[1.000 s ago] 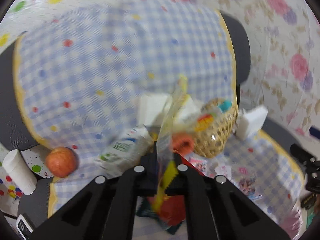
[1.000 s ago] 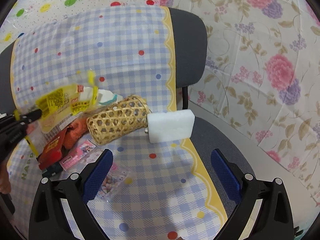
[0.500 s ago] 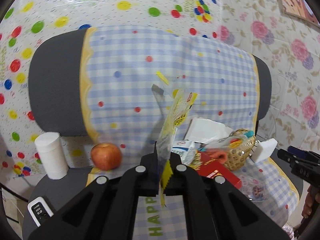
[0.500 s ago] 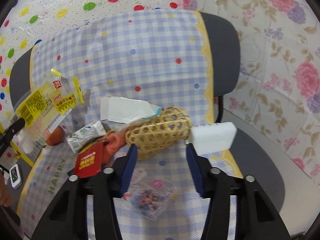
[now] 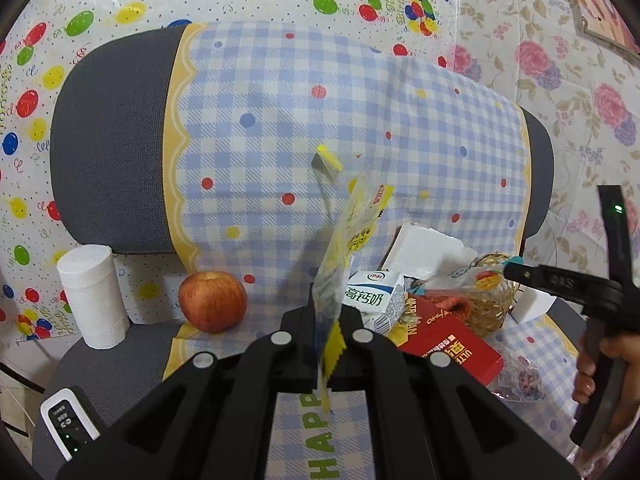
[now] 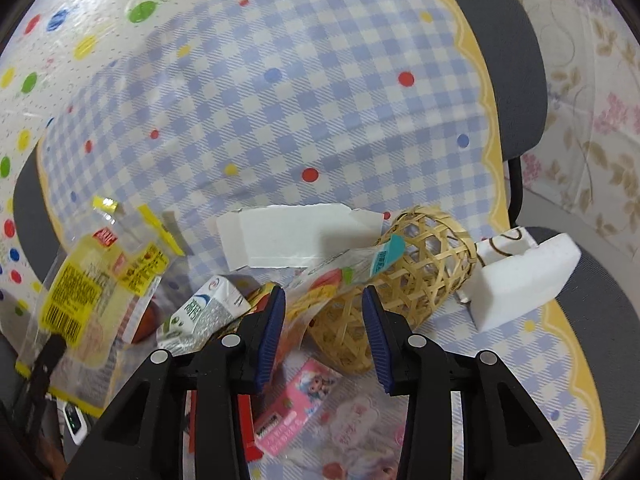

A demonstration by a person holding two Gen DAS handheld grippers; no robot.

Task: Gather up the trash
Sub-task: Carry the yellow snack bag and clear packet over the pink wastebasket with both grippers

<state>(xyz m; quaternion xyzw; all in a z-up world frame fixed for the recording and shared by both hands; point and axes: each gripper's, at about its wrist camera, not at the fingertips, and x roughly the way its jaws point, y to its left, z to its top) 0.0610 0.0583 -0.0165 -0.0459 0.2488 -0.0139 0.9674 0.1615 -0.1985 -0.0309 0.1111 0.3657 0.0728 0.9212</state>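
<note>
My left gripper (image 5: pixel 322 334) is shut on a yellow and clear snack wrapper (image 5: pixel 352 236) and holds it up above the chair seat; the wrapper also shows in the right wrist view (image 6: pixel 92 284). My right gripper (image 6: pixel 324 332) is open, its blue pads either side of a clear printed wrapper (image 6: pixel 340 276) that sticks out of a woven bamboo basket (image 6: pixel 416 280). A milk carton (image 5: pixel 372 294), a red packet (image 5: pixel 448 344), a torn white box (image 6: pixel 296 236) and a pink wrapper (image 6: pixel 296 404) lie on the seat.
The chair carries a blue checked cloth (image 5: pixel 320 120). An apple (image 5: pixel 212 302), a paper roll (image 5: pixel 92 296) and a white device (image 5: pixel 66 428) sit at the left. A white foam block (image 6: pixel 524 276) lies right of the basket. The right gripper's handle (image 5: pixel 600 292) shows at the far right.
My left gripper has lifted and pulled back left with the snack wrapper. My right gripper has narrowed its opening and moved in close to the basket's mouth and the wrapper in it.
</note>
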